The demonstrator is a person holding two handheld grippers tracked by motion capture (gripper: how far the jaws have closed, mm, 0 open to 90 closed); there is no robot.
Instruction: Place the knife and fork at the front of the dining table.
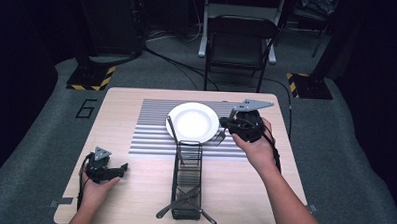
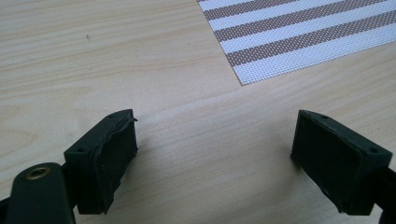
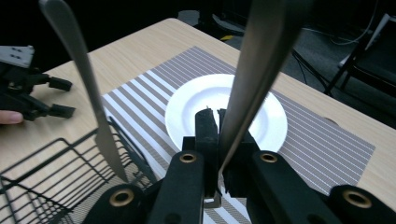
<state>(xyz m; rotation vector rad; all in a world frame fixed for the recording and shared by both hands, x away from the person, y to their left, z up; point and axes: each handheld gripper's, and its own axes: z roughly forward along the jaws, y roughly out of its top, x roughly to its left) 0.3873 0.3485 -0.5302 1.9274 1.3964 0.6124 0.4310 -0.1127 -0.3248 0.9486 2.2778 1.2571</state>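
Setting the table looks like the work in hand, and the step now is laying a fork (image 1: 218,138) beside the plate (image 1: 192,122). At the bottom of the high view a black wire basket (image 1: 187,180) stands on the wooden table (image 1: 128,199) with two pieces of cutlery (image 1: 183,203) crossed at its near end and a knife (image 1: 173,131) leaning from its far end over the plate's left rim.

Doing this well, I judge, means lowering the fork flat onto the striped mat (image 1: 150,133) just right of the plate, parallel to its edge, and letting go only once it rests.

At lower left, the left gripper (image 1: 115,170) sits low over bare wood; in its own view the jaws stand wide apart with nothing between them.

Farther up, right of centre, the right gripper (image 1: 227,124) is clamped on the fork. In the right gripper view the handle (image 3: 261,60) rises from the pinched pads, with the tines touching the mat at the plate's lower right rim in the high view.
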